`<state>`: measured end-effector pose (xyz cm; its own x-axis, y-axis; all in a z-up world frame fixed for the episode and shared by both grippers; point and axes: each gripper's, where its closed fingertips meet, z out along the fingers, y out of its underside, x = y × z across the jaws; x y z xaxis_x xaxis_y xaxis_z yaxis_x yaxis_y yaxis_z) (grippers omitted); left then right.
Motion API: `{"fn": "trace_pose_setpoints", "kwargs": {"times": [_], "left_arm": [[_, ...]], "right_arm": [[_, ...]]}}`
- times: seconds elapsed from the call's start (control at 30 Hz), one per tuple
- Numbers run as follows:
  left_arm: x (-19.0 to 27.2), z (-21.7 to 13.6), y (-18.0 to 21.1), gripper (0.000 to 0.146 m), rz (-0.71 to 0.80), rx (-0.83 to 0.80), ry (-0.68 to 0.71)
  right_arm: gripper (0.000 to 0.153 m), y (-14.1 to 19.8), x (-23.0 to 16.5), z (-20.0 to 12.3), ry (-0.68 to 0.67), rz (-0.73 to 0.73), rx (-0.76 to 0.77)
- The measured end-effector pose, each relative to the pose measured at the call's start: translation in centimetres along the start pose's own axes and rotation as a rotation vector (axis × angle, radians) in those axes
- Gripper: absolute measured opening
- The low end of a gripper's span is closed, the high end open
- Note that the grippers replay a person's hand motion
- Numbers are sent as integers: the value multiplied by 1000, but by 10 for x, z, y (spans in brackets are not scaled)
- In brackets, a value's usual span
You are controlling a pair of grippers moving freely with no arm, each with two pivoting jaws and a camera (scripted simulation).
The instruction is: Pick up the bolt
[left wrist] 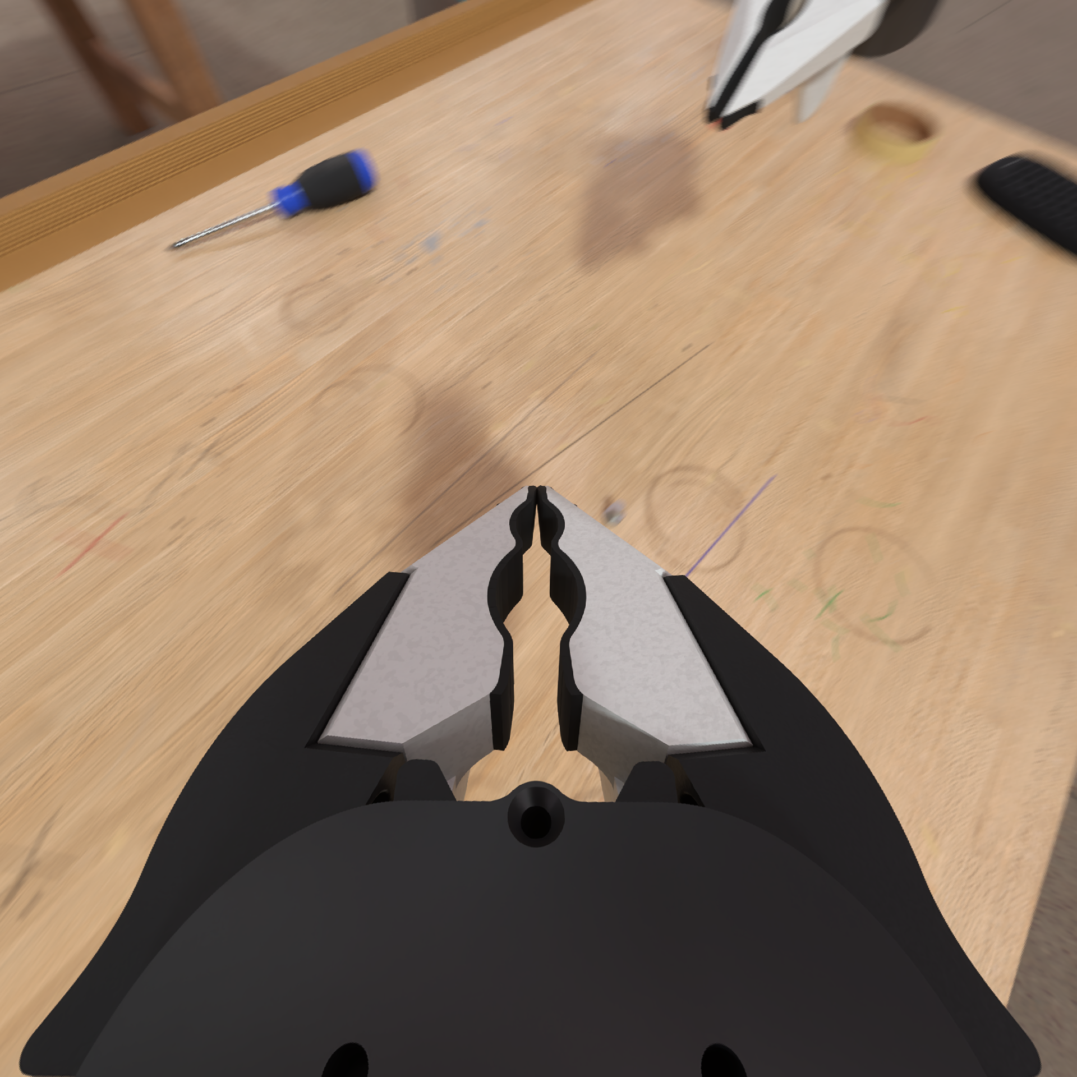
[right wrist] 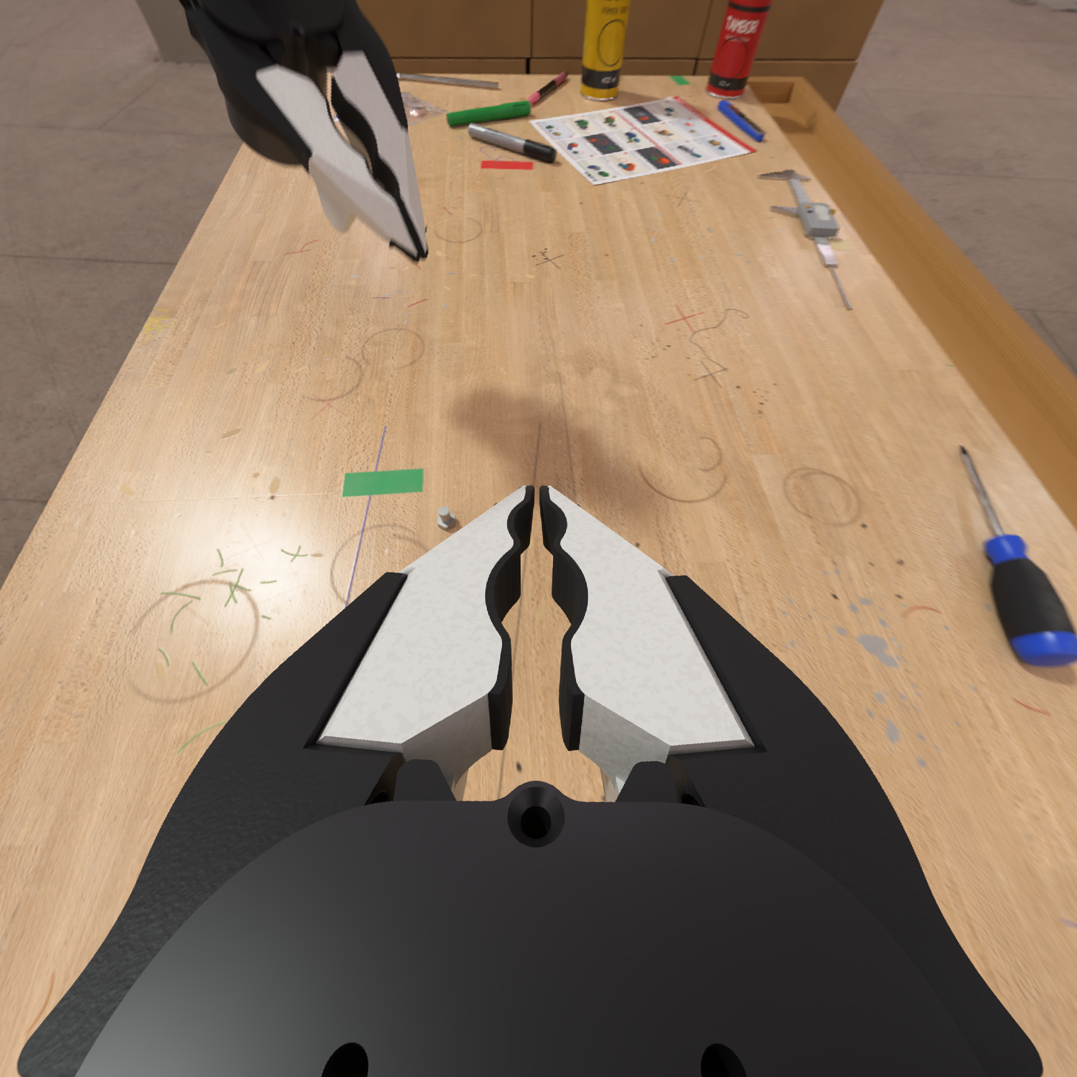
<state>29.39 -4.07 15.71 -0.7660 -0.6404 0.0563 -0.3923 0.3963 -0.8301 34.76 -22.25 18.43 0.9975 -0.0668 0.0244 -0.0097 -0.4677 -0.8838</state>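
The bolt (right wrist: 446, 517) is small and grey and lies on the wooden bench, just left of my right gripper's (right wrist: 536, 489) tips. In the left wrist view it shows blurred (left wrist: 612, 513) just right of my left gripper's (left wrist: 536, 488) tips. Both grippers are shut and empty, above the bench. The right gripper also shows at the top of the left wrist view (left wrist: 720, 119). The left gripper also shows at the upper left of the right wrist view (right wrist: 416, 253).
A blue and black screwdriver (right wrist: 1023, 594) lies at the right, also in the left wrist view (left wrist: 303, 189). Markers (right wrist: 489, 112), spray cans (right wrist: 603, 49), a printed sheet (right wrist: 641, 138) and a caliper (right wrist: 813, 218) lie at the far end. A green tape patch (right wrist: 383, 482) is near the bolt. A tape roll (left wrist: 891, 134) and a black handle (left wrist: 1031, 198) lie at the right.
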Motion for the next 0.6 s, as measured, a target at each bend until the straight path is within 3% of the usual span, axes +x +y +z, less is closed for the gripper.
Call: {"fn": "trace_pose_setpoints", "kwargs": {"times": [0.23,0.37,0.6], "left_arm": [[-54,-83,54,12,-65,-129,-278],[-74,-106,87,20,-81,-251,-363],[-102,-130,120,20,-115,-352,-423]], "right_arm": [[17,24,-26,59,-95,66,-124],[17,38,-37,78,-103,97,-165],[17,64,-53,110,-102,112,-269]]}}
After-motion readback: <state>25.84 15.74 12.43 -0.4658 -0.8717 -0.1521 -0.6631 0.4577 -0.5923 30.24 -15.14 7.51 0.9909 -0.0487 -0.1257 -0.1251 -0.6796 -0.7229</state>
